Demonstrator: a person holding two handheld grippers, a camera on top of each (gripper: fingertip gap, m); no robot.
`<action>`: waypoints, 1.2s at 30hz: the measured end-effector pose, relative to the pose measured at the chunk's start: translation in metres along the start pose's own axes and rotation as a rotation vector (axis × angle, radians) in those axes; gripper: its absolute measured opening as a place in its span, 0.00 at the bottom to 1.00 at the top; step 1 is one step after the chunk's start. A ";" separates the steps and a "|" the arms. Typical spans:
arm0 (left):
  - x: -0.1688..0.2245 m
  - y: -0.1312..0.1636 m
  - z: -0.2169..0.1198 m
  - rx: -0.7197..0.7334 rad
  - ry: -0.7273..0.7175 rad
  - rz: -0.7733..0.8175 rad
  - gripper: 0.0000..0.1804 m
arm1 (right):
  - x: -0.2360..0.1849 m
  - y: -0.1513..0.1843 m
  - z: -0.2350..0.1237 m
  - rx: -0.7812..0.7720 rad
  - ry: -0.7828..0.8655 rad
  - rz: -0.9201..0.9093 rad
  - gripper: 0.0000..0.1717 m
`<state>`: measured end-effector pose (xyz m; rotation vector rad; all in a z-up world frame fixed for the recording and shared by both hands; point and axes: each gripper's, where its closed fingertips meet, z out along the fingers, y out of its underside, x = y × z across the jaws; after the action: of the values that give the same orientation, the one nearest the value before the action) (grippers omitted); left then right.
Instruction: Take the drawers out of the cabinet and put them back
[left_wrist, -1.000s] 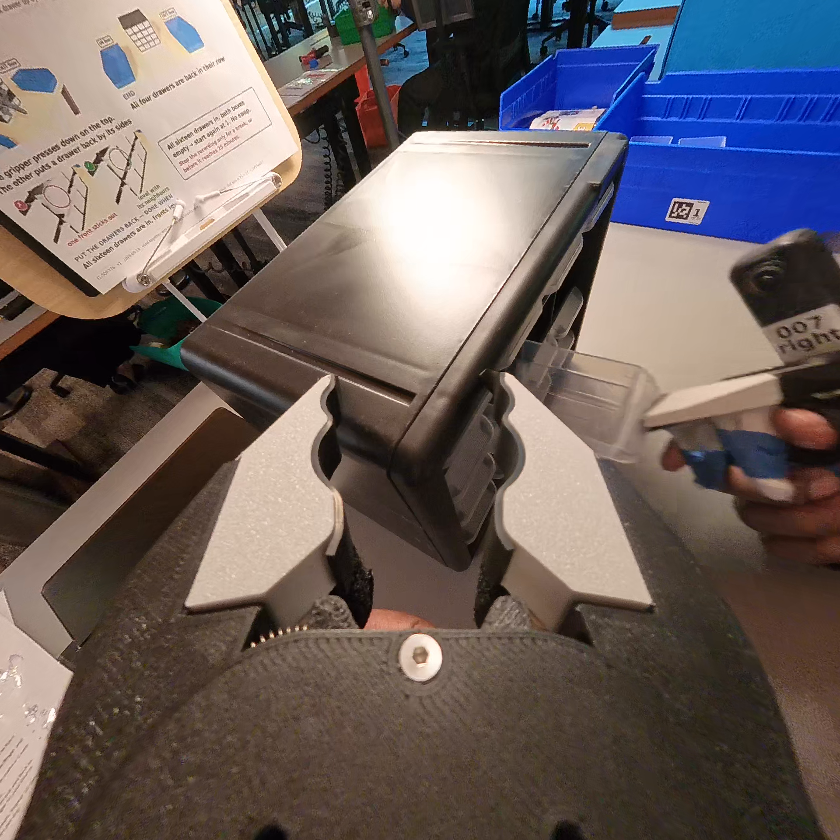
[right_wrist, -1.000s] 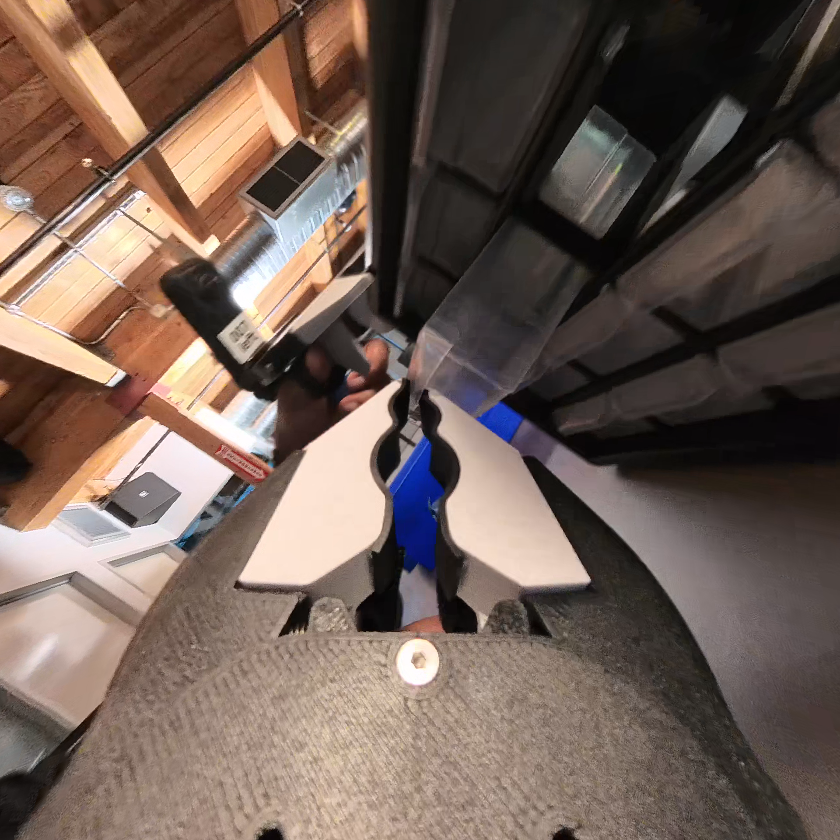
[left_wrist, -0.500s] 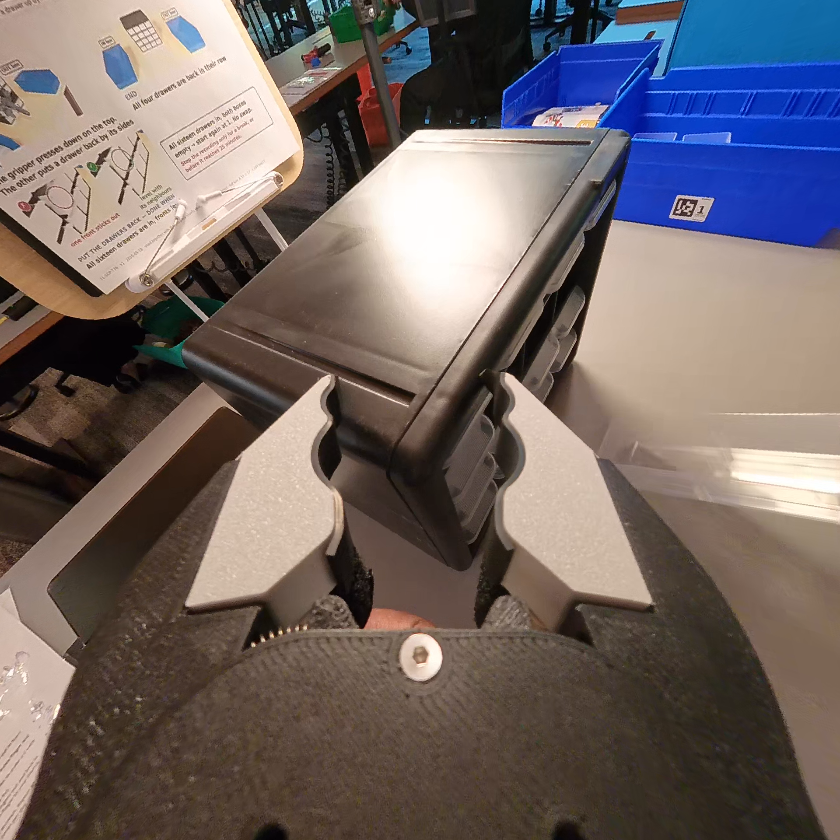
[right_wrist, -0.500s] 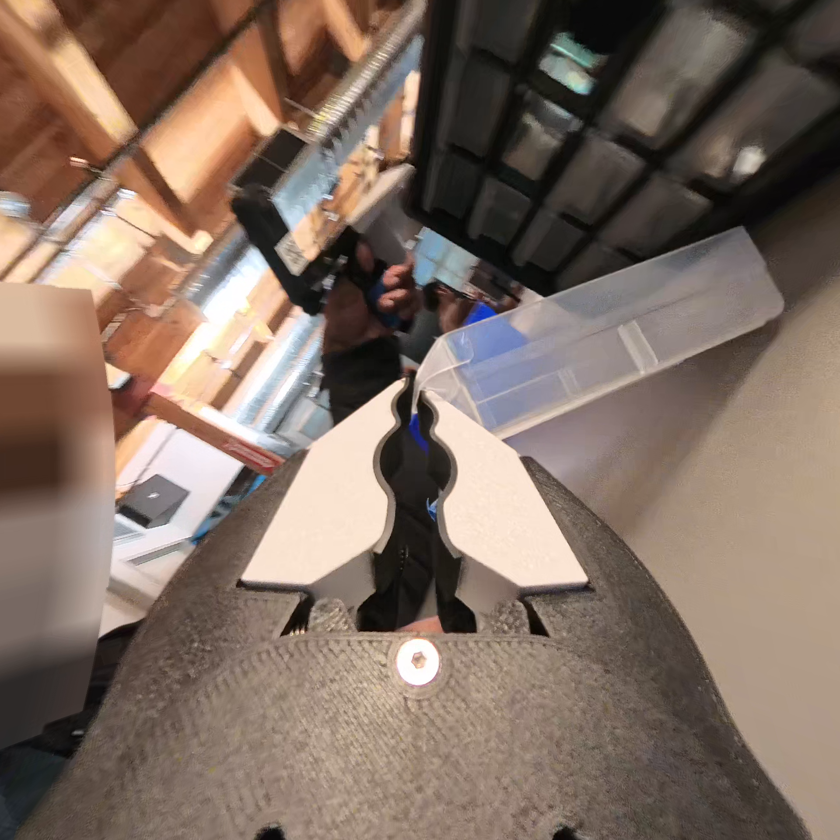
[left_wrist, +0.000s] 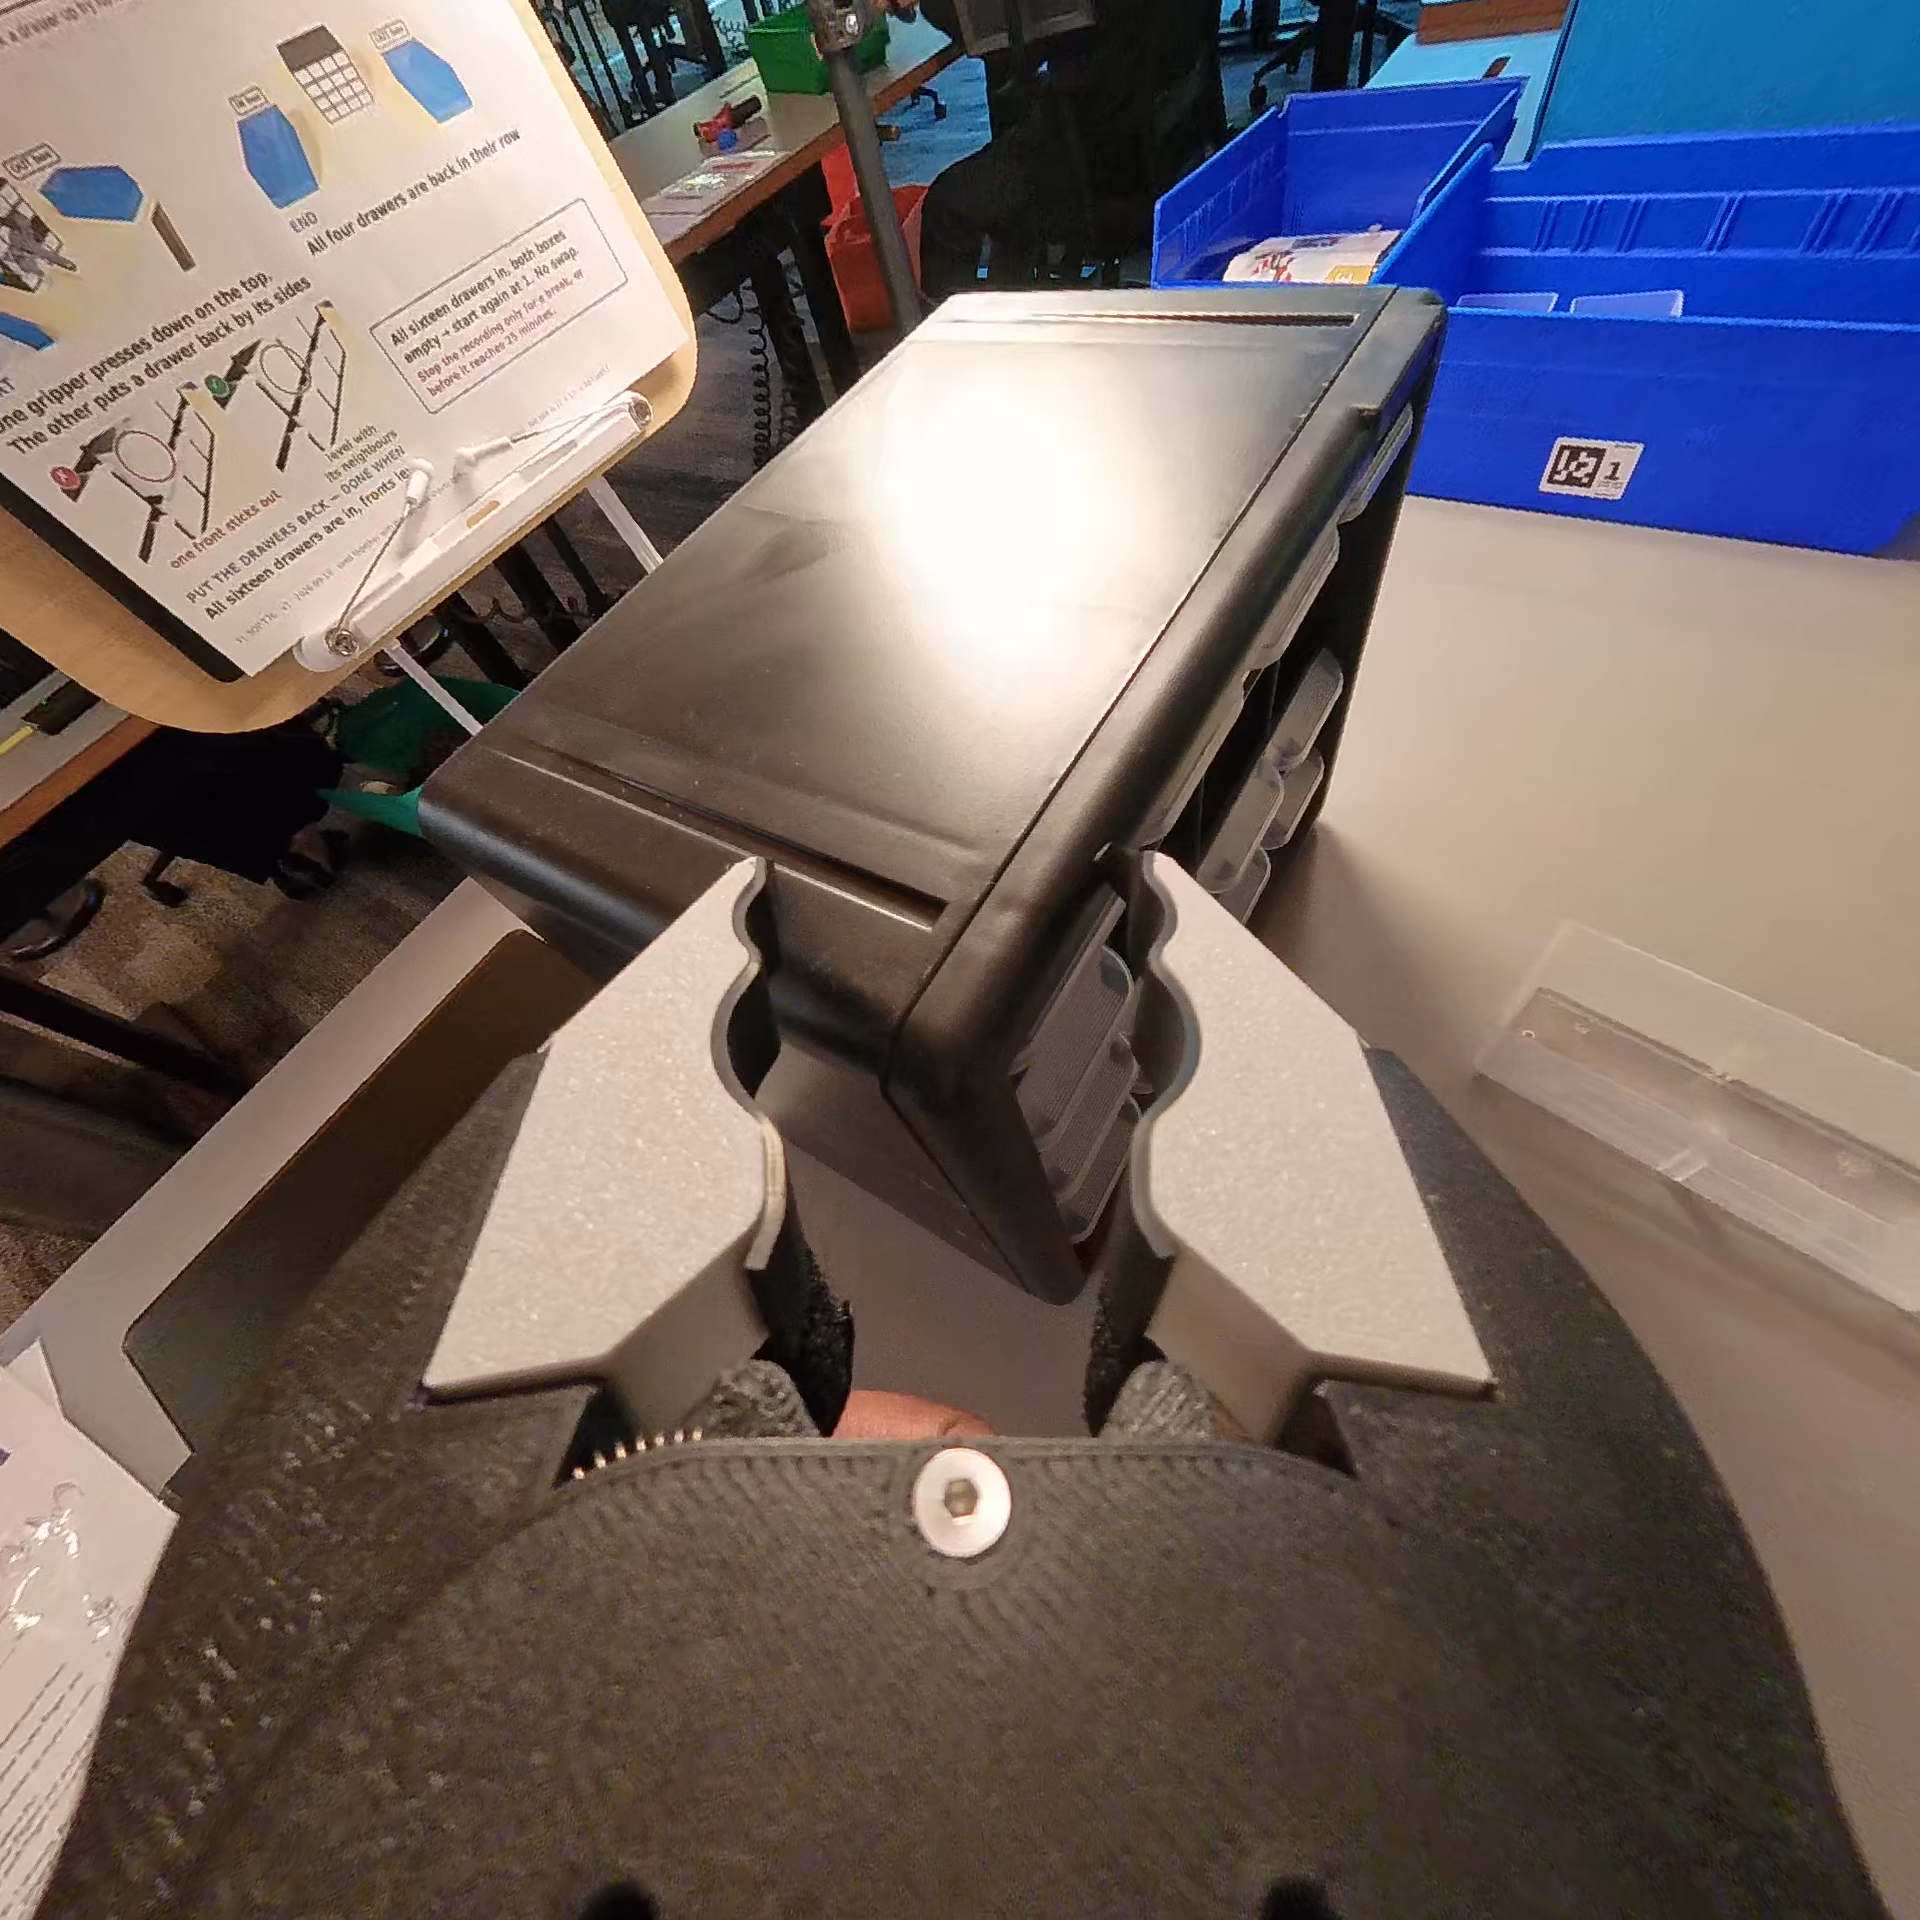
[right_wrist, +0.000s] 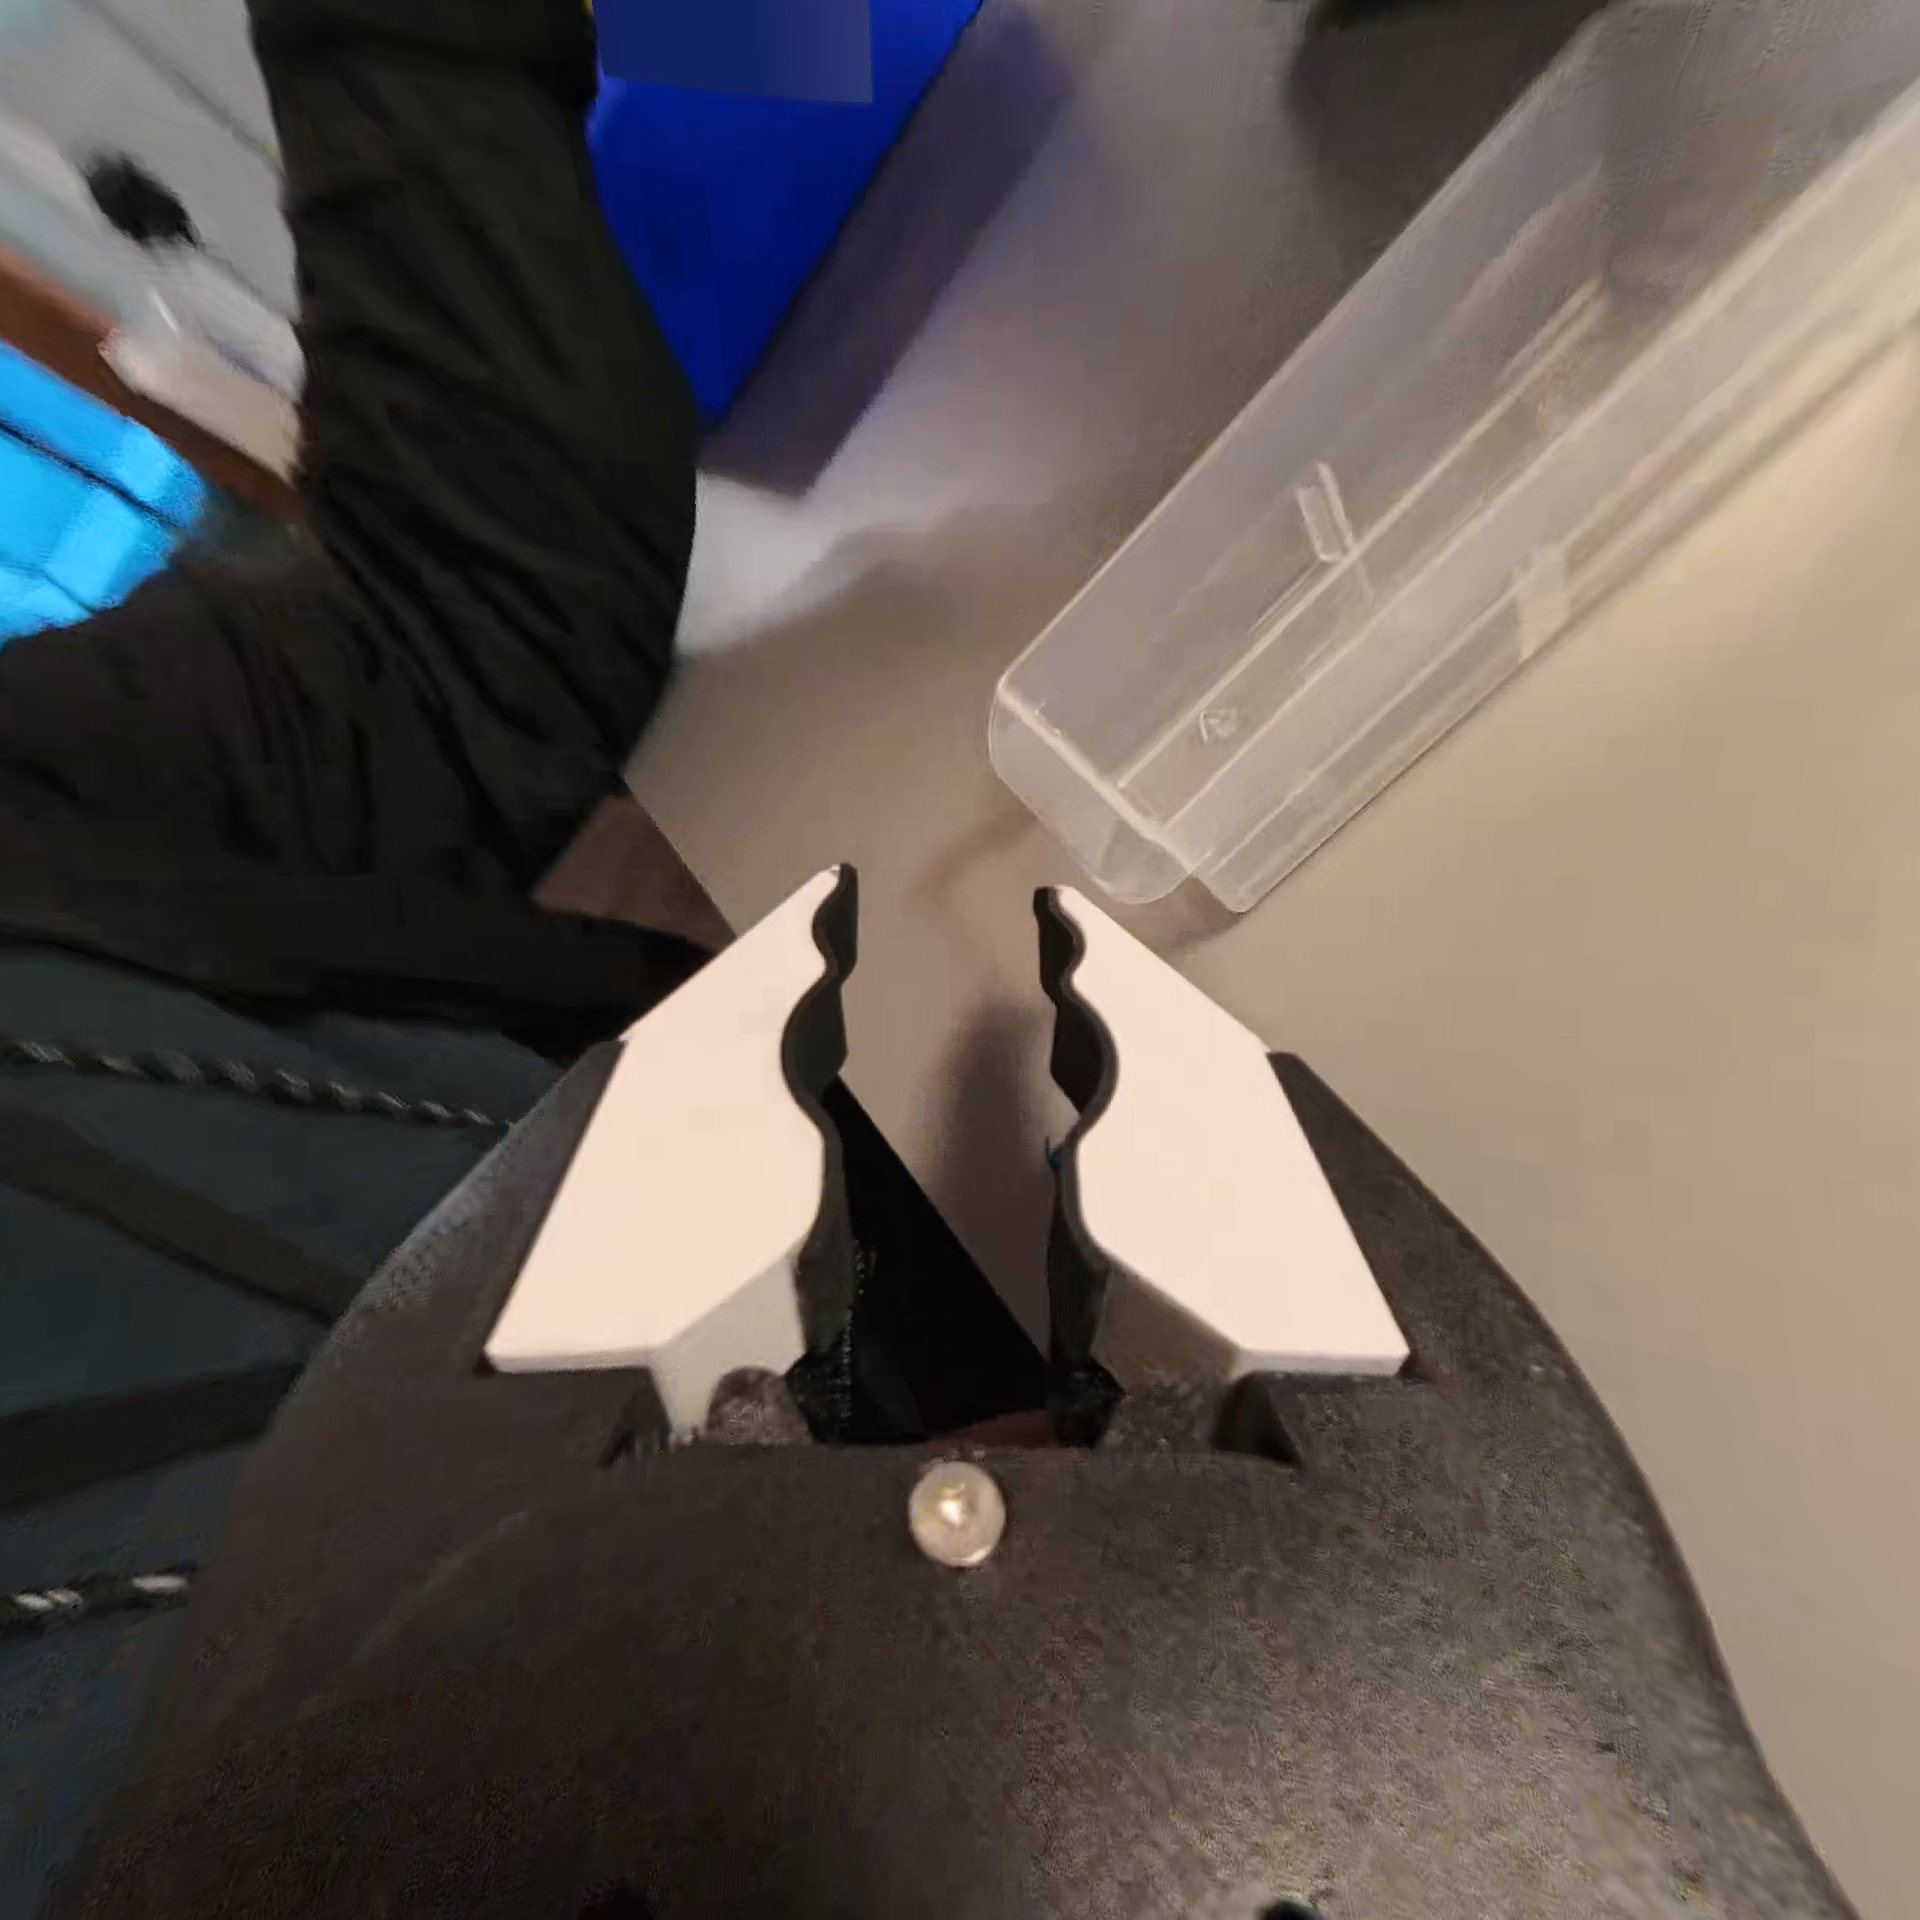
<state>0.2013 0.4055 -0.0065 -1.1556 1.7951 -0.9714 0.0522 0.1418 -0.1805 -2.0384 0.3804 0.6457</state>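
Jaws of the right gripper (right_wrist: 945, 904) stand apart with nothing between them, only bare counter (right_wrist: 1558, 1247) showing through the gap; the clear drawer (right_wrist: 1455, 540) lies on the counter just beyond the right-hand fingertip, not touching it. Jaws of the left gripper (left_wrist: 951, 883) are spread wide over the near top corner of the black cabinet (left_wrist: 935, 582), bracing it rather than pinching it; whether the pads actually press on the cabinet cannot be told.

Risks from here: the freed drawer is light and smooth, so a careless sweep of the right gripper could knock it along the counter. If the left gripper eases off, the next pull on a drawer front (left_wrist: 1070, 1039) may drag or tip the whole cabinet.

A second ago the right jaws were pinched shut on the drawer's lip as it came out of its slot; half a second ago they carried it down toward the counter. Now it is released. The left gripper and cabinet have not shifted.
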 end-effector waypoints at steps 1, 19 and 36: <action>0.000 0.000 0.000 0.000 0.000 0.000 0.37 | 0.000 0.003 -0.001 -0.044 0.032 -0.083 0.21; 0.000 0.000 0.000 0.001 0.002 0.000 0.37 | 0.037 -0.021 0.017 -0.209 0.392 -1.104 0.22; 0.000 0.000 0.000 0.002 0.002 -0.001 0.37 | 0.073 -0.191 -0.229 0.409 0.778 -0.763 0.11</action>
<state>0.2014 0.4052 -0.0066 -1.1545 1.7945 -0.9749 0.2751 0.0438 0.0073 -1.7616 0.1215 -0.6598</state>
